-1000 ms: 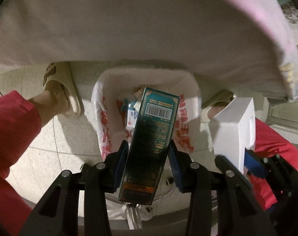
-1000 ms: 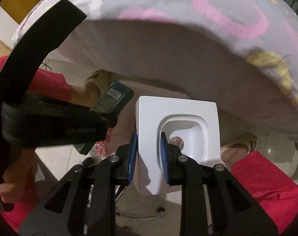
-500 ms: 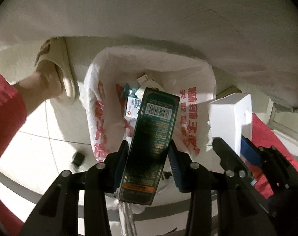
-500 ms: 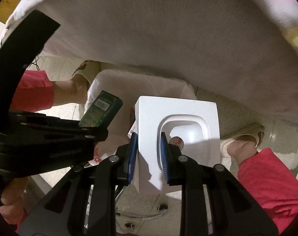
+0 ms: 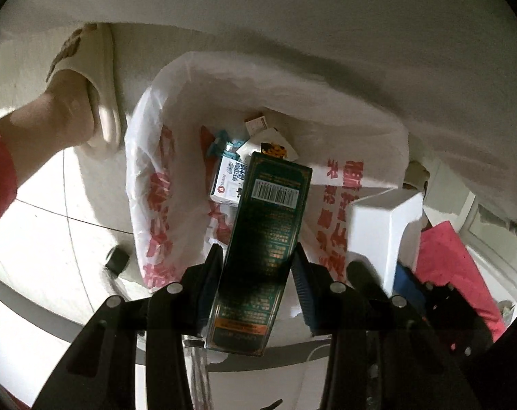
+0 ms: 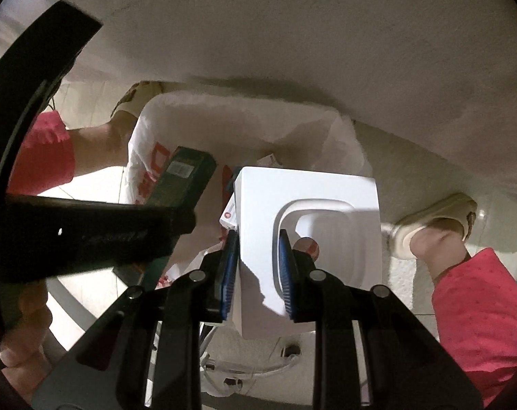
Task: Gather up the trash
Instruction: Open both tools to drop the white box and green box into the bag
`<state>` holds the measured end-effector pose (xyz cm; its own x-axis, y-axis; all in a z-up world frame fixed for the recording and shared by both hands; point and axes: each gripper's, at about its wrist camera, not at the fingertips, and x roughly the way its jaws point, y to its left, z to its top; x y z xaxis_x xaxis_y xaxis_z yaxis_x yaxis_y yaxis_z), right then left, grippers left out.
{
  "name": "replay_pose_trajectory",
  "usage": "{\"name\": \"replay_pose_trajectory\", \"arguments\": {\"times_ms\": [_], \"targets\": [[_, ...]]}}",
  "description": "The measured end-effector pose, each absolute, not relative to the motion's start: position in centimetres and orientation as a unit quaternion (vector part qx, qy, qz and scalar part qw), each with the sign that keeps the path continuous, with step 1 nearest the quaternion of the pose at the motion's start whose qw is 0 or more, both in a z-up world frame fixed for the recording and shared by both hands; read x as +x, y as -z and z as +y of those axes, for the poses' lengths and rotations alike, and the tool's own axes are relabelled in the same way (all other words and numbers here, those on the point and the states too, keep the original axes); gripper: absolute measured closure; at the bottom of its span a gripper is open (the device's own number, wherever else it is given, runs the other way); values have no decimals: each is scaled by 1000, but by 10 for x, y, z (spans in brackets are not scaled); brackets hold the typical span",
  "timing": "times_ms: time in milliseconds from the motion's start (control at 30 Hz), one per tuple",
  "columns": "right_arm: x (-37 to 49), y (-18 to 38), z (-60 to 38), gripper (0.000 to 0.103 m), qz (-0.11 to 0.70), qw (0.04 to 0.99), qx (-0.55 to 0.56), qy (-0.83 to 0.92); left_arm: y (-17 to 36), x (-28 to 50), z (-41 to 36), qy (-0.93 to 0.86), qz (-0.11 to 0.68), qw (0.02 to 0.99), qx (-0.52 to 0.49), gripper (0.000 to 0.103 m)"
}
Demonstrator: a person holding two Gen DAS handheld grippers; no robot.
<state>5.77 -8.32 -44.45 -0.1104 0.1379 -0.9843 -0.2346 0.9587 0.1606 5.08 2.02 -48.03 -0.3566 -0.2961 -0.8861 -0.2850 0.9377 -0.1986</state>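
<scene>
My left gripper is shut on a tall dark green box with a barcode, held above a bin lined with a white bag with red print. Several small cartons lie inside the bag. My right gripper is shut on the wall of a white open box with a moulded insert, also over the bag. The white box shows at the right of the left wrist view; the green box shows at the left of the right wrist view.
A table edge draped in white cloth overhangs the bin. The person's feet in beige slippers and red trouser legs stand on either side of the bin. A small black object lies on the tiled floor.
Both grippers have moved down and forward towards the bag's opening, still holding their boxes. The bag and its contents now look larger and closer.
</scene>
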Motion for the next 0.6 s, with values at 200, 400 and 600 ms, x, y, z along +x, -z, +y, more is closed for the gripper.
{"name": "replay_pose_trajectory", "arguments": {"times_ms": [200,400,600], "targets": [[55,453,-78,79,741,654,-39,-148,495,52,23,-6,831,523,-191,62],[52,456,-70,79,743,648,-45,-163,501,55,23,-11,833,516,-198,62],[50,457,-63,73,743,646,-47,-171,504,56,24,-11,834,512,-206,60]]}}
